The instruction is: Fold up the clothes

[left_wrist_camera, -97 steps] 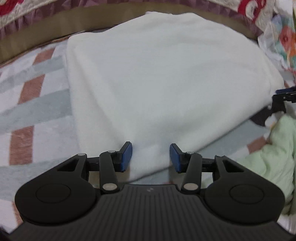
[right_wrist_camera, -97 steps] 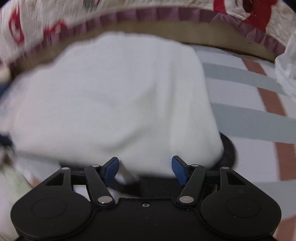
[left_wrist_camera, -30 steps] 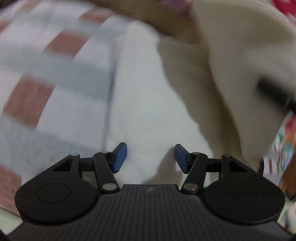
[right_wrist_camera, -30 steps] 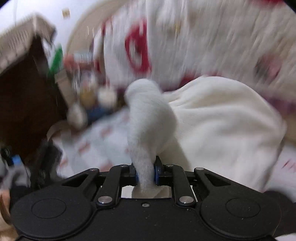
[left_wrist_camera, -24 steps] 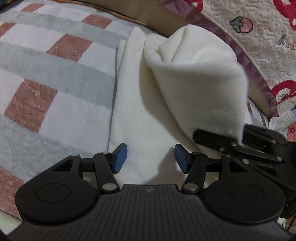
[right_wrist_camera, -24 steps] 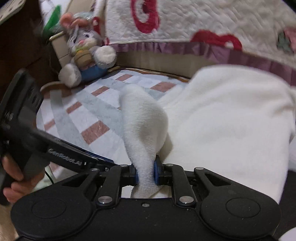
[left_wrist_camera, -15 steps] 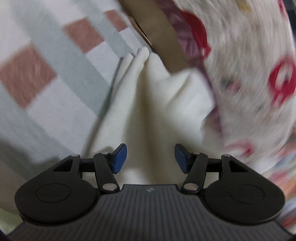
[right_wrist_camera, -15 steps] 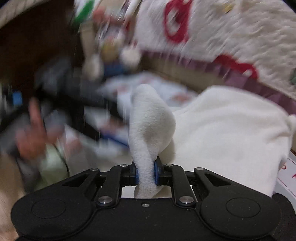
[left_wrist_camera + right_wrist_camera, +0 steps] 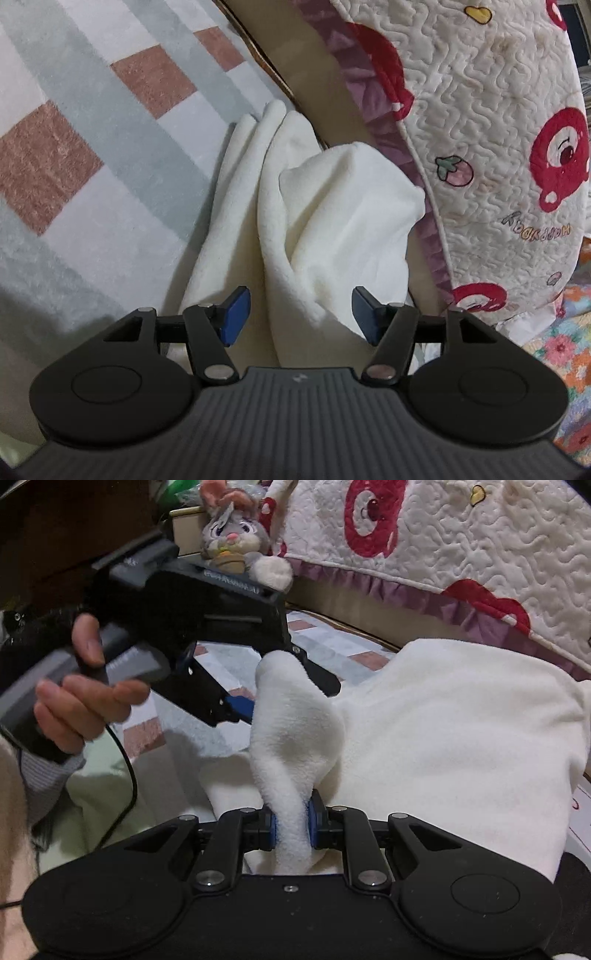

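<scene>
Cream fleece garment [image 9: 454, 738]: we log a bunched fold of it pinched between the blue pads of the right claw [image 9: 292, 829], which is clamped tight on the cloth. From that grip the fold rises as a thick rounded hump, then drops away to the right into the broad body of the garment, which lies on the checked blanket [image 9: 92, 155] of the bed.

Left claw [image 9: 300, 308]: its jaws stand apart and are widening; a ridge of the same fleece lies between the pads, and we see neither pad pressing on it. In the right wrist view this claw reaches in from the left, one blue pad just beside the raised hump.

Left hand [image 9: 79, 698]: wrapped round the grey handle of the left claw, a grey ribbed cuff at the wrist, a black cable hanging below.

Beyond the garment, at the far side: a quilted cover [image 9: 491, 140] with red cartoon prints and a purple frill, touching the fleece's far edge.

Far left: a grey plush rabbit [image 9: 236, 535], seated beside the quilt.
</scene>
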Demonstrator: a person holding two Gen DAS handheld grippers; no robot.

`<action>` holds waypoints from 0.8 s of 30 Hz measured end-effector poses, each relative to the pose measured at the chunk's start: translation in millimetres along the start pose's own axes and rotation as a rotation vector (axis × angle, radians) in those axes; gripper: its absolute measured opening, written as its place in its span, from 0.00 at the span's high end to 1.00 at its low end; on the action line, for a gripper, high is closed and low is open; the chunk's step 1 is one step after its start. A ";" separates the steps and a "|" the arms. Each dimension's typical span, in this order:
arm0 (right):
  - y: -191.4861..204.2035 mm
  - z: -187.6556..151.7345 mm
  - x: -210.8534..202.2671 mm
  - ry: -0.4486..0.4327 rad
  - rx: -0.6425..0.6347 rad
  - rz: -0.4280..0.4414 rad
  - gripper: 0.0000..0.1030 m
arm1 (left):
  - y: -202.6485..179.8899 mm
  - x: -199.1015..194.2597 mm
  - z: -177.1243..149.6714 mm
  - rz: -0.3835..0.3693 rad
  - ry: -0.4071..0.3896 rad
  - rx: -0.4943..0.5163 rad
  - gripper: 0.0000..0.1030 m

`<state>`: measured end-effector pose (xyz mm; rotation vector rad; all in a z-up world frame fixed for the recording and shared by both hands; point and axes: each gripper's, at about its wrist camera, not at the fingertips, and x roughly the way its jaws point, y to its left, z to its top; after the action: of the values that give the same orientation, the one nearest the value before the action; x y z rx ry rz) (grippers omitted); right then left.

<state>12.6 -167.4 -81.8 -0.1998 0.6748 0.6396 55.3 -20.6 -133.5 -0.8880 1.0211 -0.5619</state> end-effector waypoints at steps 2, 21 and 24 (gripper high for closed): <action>2.3 0.2 -0.2 0.010 -0.046 -0.009 0.81 | 7.3 -1.0 2.7 -0.092 0.019 -0.072 0.39; -1.7 -28.8 -78.2 0.056 -0.085 -0.354 0.41 | -43.3 43.5 -24.6 0.136 0.063 0.448 0.77; -25.0 -50.0 -83.2 0.116 0.057 -0.377 0.41 | -37.1 50.0 -26.2 0.134 0.060 0.429 0.75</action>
<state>-47.9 -246.2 -68.1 -0.3038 0.7425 0.2483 53.3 -88.1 -132.7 -0.4227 0.9575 -0.6652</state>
